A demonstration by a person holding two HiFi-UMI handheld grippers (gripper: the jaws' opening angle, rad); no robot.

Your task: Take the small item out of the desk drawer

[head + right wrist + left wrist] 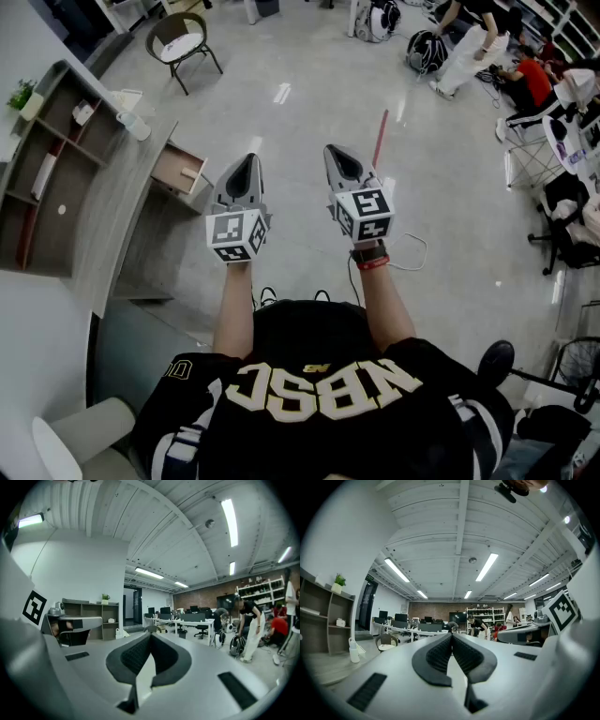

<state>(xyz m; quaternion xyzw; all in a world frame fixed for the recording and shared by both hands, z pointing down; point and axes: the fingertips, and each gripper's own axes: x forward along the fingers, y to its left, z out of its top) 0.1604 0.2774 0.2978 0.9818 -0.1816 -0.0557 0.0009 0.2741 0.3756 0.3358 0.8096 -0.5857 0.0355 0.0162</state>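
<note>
The desk drawer (178, 167) stands pulled out from the grey desk (108, 220) at the left of the head view; what lies in it is too small to make out. My left gripper (247, 162) is held up in mid-air to the right of the drawer, jaws shut on nothing. Beside it, my right gripper (337, 152) is also shut and empty. Both point away from me over the floor. In the left gripper view the left gripper (451, 636) has its pads (438, 654) pressed together. The right gripper (150, 637) shows the same in the right gripper view.
A shelf unit (42, 178) backs the desk, and a white bottle (134, 125) stands on the desktop. A chair (181, 43) is beyond the desk. A red rod (380, 139) and a white cable (414, 251) lie on the floor. People (473, 42) and bags occupy the far right.
</note>
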